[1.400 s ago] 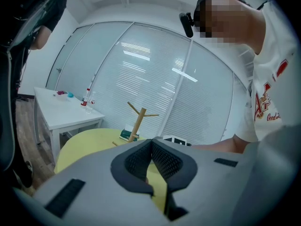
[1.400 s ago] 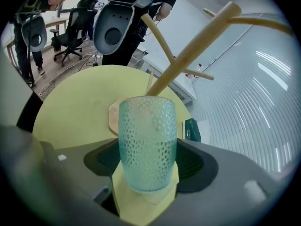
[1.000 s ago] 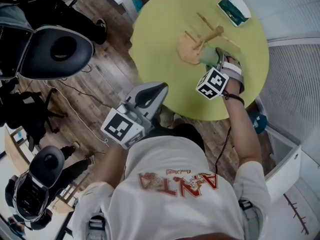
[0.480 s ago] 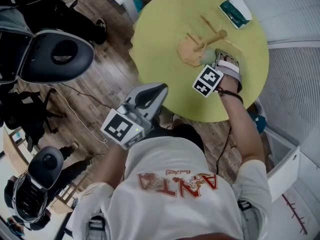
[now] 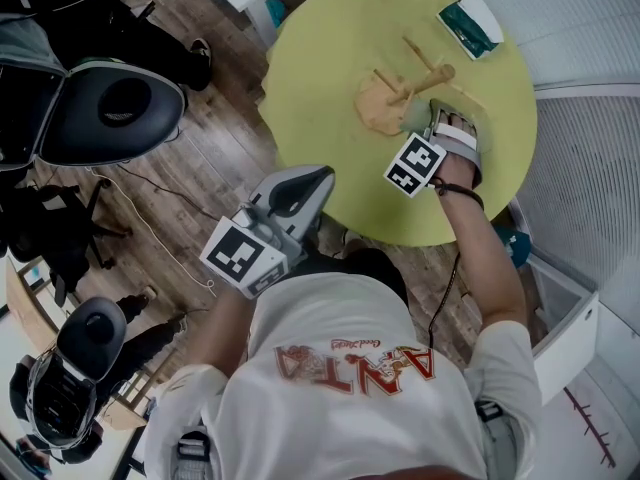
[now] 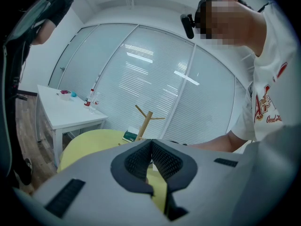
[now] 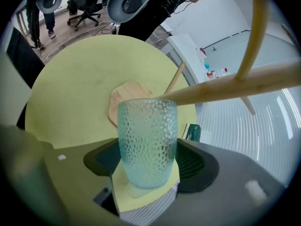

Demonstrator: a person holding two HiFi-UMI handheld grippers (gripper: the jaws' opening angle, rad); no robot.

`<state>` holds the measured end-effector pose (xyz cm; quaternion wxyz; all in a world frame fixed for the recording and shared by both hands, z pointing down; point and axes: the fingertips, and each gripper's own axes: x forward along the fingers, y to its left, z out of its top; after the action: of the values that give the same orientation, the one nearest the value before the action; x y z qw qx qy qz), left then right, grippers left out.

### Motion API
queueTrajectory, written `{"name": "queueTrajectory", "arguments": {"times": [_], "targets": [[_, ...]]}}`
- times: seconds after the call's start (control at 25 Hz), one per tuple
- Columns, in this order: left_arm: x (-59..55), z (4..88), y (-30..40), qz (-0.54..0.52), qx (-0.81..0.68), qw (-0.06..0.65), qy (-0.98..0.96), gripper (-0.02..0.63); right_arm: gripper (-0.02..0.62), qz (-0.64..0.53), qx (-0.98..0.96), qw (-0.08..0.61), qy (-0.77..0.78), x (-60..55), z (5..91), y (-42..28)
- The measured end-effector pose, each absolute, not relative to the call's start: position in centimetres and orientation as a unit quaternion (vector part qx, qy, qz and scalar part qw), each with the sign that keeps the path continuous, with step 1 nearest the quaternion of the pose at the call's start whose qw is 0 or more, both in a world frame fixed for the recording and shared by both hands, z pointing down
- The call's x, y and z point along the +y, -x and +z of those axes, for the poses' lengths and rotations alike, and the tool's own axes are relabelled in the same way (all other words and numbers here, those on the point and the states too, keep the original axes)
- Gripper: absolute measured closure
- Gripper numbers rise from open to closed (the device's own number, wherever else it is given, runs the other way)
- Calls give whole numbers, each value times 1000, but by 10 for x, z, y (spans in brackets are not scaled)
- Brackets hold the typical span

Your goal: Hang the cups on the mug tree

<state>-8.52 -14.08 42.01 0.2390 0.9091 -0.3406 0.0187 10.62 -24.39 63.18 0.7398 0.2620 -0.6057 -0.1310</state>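
Observation:
A dimpled pale-green glass cup [image 7: 147, 145] stands upright between the jaws of my right gripper [image 7: 148, 158], which is shut on it. In the head view the cup [image 5: 417, 120] and right gripper [image 5: 430, 126] sit just right of the wooden mug tree [image 5: 417, 83]. The tree's trunk [image 7: 230, 86] crosses right behind the cup's rim, its base [image 7: 128, 100] lying on the round yellow table [image 5: 320, 68]. My left gripper [image 5: 322, 178] hangs off the table near the person's body, its jaws [image 6: 151, 155] pressed together with nothing between them.
A green and white box [image 5: 467, 18] lies at the table's far edge. Black office chairs [image 5: 112, 108] and cables are on the wooden floor to the left. A white table [image 6: 66, 112] with small bottles stands by the blinds.
My right gripper has shifted a little left with the cup, closer to the mug tree's trunk. The left gripper has stayed put.

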Motion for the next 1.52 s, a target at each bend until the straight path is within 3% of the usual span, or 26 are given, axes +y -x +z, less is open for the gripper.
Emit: {"name": "queueTrajectory", "arguments": {"times": [0.64, 0.92, 1.12, 1.52], "targets": [[-139, 418, 80, 20, -333, 235, -913, 597, 255, -148, -642, 703, -267, -242, 621, -87], [-143, 406, 78, 11, -328, 223, -918, 597, 256, -91, -702, 621, -335, -221, 573, -84], [-144, 393, 66, 8, -316, 212, -925, 597, 439, -29, -752, 511, -414, -193, 521, -88], [-146, 346, 26, -6, -277, 161, -947, 597, 585, -37, -766, 349, -539, -146, 420, -111]]}}
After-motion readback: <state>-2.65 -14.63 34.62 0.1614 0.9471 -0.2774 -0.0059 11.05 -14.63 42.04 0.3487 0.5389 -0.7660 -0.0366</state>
